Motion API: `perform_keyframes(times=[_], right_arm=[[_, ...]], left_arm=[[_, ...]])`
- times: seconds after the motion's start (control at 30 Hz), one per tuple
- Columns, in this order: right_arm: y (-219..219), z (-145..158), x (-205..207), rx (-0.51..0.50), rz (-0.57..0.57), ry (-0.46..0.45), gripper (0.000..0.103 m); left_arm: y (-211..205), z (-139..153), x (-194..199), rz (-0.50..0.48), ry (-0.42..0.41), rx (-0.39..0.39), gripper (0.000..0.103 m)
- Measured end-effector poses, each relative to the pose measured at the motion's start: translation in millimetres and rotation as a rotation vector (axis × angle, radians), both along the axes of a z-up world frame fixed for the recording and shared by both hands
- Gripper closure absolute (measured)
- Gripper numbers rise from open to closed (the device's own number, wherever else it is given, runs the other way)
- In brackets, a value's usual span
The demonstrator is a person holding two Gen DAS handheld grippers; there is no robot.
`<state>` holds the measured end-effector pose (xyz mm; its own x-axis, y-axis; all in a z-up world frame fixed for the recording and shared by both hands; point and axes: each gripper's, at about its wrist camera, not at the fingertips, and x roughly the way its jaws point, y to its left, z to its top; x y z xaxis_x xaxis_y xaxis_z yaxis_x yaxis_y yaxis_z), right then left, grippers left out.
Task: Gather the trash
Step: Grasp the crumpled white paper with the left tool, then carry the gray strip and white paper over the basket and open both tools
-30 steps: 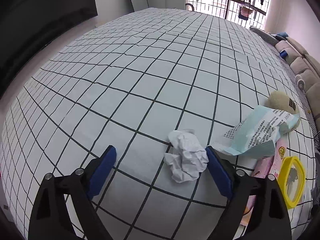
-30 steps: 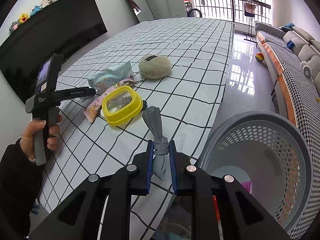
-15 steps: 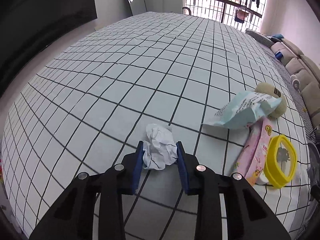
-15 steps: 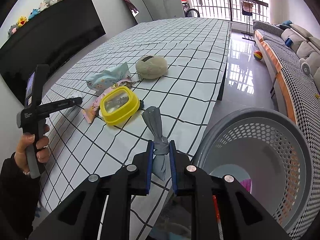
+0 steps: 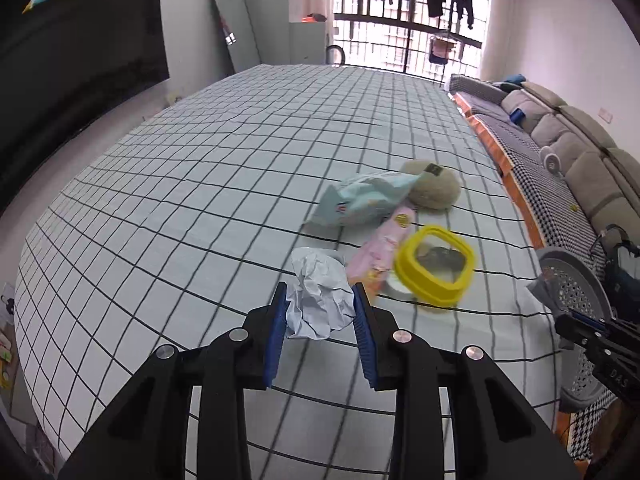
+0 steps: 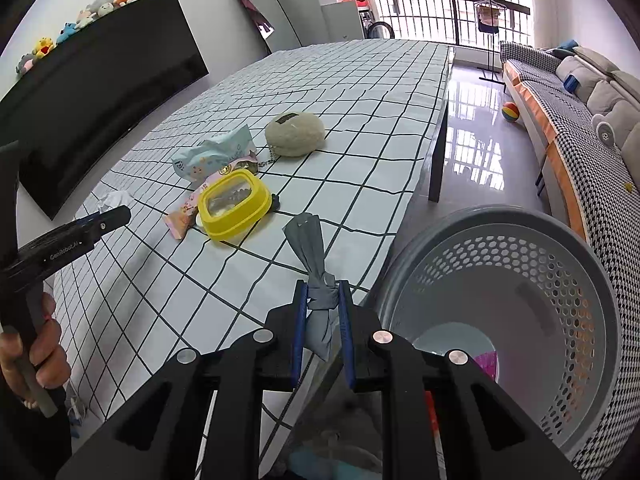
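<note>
Gripping a crumpled ball of white paper (image 5: 318,298) between its blue pads, the left gripper (image 5: 320,312) is nearly closed and holds the paper above the grid-patterned tablecloth (image 5: 208,184). Beyond it lie a pink snack wrapper (image 5: 382,246), a yellow plastic lidded box (image 5: 434,264), a pale blue packet (image 5: 360,200) and a beige plush pouch (image 5: 434,188). The right gripper (image 6: 323,308), fully closed, pinches a knotted grey wrapper (image 6: 314,280) at the table edge, beside the perforated grey basket (image 6: 560,280).

- crumpled paper (image 5: 320,300) on the near table (image 5: 200,200)
- wrapper (image 5: 380,252) and tub (image 5: 436,266) right of it
- pouch (image 5: 360,204) and plush (image 5: 434,190) farther
- basket (image 6: 520,320) on the floor, right of the table
</note>
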<state>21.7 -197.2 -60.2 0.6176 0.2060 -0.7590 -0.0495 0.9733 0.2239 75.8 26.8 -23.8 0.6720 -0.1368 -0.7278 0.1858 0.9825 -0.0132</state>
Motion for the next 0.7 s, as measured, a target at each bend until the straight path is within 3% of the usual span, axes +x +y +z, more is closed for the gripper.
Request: perform_keyframes(times=[0.3, 0.7], right_arm=[[-48.1, -4.1, -28.1, 0.021, -0.093, -0.005, 0.088], [-135.3, -12.2, -66.9, 0.004, -0.273, 0.006, 0.088]], left_arm=[[-89.3, 7.0, -31.5, -0.186, -0.013, -0.027, 0.071], [-213.1, -13.8, -61.1, -0.403, 0.047, -0.019, 0.072]])
